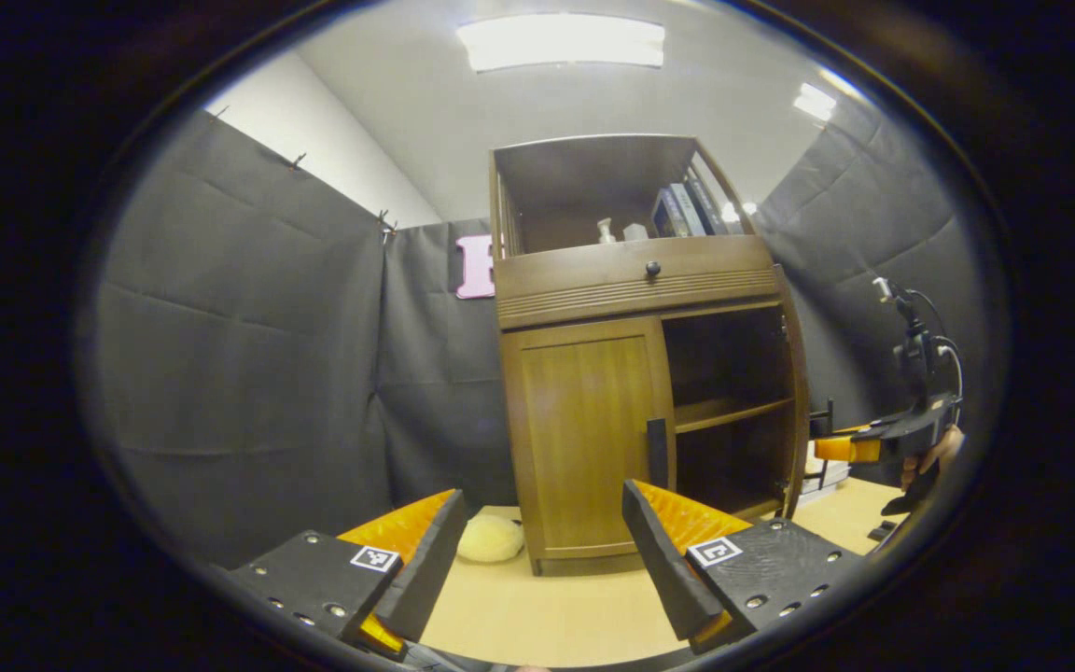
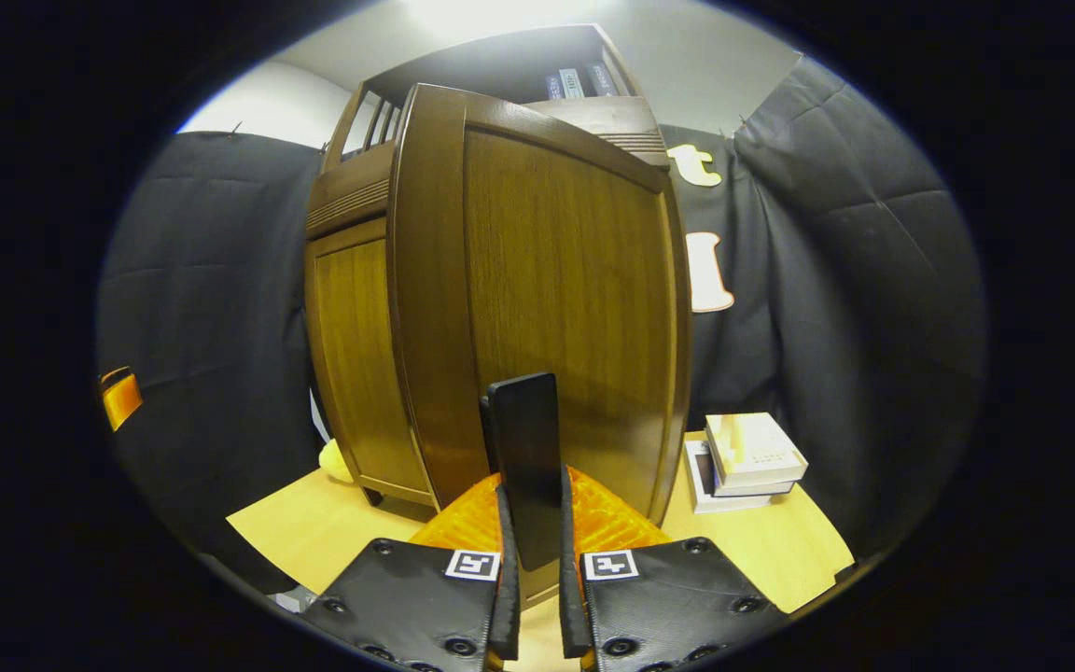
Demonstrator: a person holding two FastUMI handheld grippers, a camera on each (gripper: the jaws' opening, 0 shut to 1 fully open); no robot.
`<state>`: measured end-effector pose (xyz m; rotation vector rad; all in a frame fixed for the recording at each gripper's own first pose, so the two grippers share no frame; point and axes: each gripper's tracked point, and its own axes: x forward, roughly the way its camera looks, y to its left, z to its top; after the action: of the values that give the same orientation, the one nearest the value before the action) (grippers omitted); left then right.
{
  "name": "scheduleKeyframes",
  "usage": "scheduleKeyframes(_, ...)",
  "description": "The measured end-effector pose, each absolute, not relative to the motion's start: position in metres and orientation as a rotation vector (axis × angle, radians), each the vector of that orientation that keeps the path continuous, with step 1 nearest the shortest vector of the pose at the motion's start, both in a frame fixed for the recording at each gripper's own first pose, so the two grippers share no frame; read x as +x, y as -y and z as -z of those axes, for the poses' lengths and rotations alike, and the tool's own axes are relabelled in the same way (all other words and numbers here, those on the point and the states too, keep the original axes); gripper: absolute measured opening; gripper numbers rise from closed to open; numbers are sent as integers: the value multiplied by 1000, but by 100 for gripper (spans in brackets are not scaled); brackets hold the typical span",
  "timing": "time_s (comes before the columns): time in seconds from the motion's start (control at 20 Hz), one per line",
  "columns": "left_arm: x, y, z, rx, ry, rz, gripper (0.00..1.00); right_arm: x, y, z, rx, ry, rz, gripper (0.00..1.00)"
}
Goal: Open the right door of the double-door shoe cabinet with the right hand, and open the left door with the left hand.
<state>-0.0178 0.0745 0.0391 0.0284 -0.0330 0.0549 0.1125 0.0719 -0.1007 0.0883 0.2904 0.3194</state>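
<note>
Wooden shoe cabinet [image 1: 631, 373] on pale tabletop [image 1: 556, 607]; right hand-held gripper [image 2: 532, 597] clamping door handle [image 2: 525, 457].

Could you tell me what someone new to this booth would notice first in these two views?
Most striking is the right door, swung wide open, with the right gripper shut on its dark handle. In the left gripper view, the shoe cabinet stands half open: bare shelves on its right half, the left door closed. The left gripper is open and held back from that door.
</note>
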Motion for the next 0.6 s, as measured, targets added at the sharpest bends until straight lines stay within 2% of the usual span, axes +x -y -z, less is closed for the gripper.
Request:
scheduleKeyframes(0.1, -17, -78, -42, 22, 33, -38, 100, 108, -59, 99, 91, -292, -306, 19)
scheduleKeyframes(0.15, -19, -81, -45, 20, 34, -29, 96, 107, -54, 98, 88, -292, -299, 19)
scheduleKeyframes(0.25, -19, -83, -49, 18, 34, -12, 100, 104, -42, 99, 78, -290, -282, 19)
scheduleKeyframes(0.3, -18, -84, -50, 16, 33, -5, 96, 103, -36, 99, 72, -289, -271, 15)
scheduleKeyframes(0.4, -18, -85, -52, 12, 32, 9, 96, 102, -25, 99, 68, -288, -251, 18)
scheduleKeyframes(0.45, -17, -85, -52, 10, 30, 16, 100, 100, -18, 98, 69, -289, -242, 18)
scheduleKeyframes(0.6, -15, -82, -53, 14, 27, 34, 100, 96, 2, 101, 71, -291, -203, 18)
